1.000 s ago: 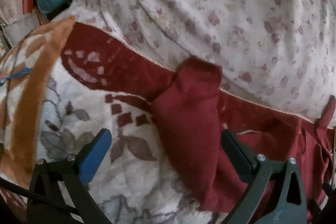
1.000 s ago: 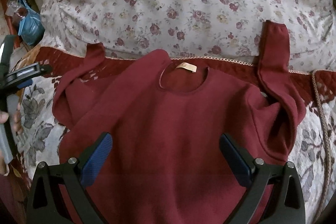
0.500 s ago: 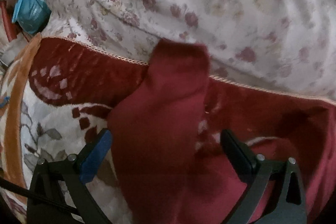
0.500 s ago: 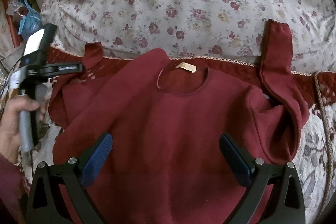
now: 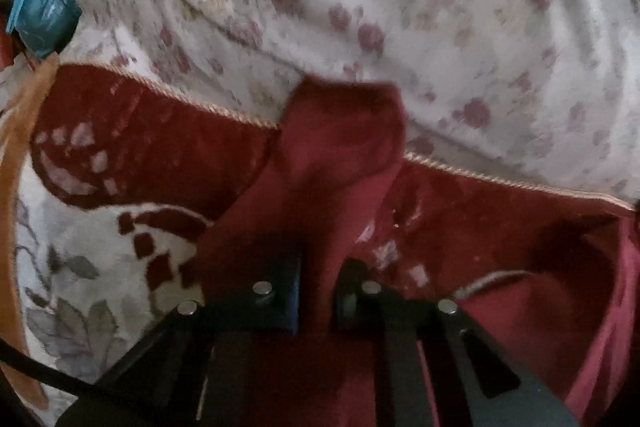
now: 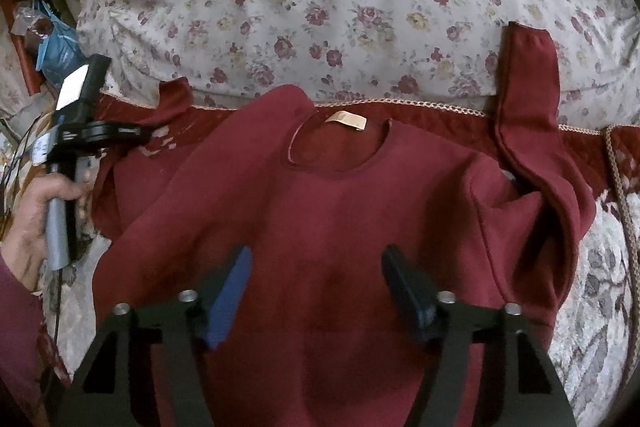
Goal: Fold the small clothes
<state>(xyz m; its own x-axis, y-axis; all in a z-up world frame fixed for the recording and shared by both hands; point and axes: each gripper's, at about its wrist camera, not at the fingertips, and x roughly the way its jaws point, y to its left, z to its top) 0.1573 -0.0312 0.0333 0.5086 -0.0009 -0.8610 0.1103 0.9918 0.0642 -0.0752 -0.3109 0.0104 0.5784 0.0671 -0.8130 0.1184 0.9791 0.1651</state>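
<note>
A small dark red sweater [image 6: 340, 219] lies front-up on a patterned blanket, its neck with a tan label [image 6: 346, 119] pointing away from me. Its right sleeve [image 6: 528, 99] runs up onto the floral pillow. My left gripper [image 5: 318, 287] is shut on the left sleeve [image 5: 332, 163], whose cuff rests against the pillow edge. In the right wrist view the left gripper [image 6: 132, 135] shows at the left, held by a hand. My right gripper [image 6: 316, 287] hovers open over the sweater's lower chest, holding nothing.
A large floral pillow [image 6: 340, 7] fills the far side. The blanket [image 5: 100, 267] has a red border with braided trim [image 6: 440, 109] and an orange edge at the left. A blue plastic bag [image 5: 40, 15] and clutter sit at the far left.
My left gripper moved onto the left sleeve and closed on it. My right gripper's fingers have drawn closer together but stay open over the sweater.
</note>
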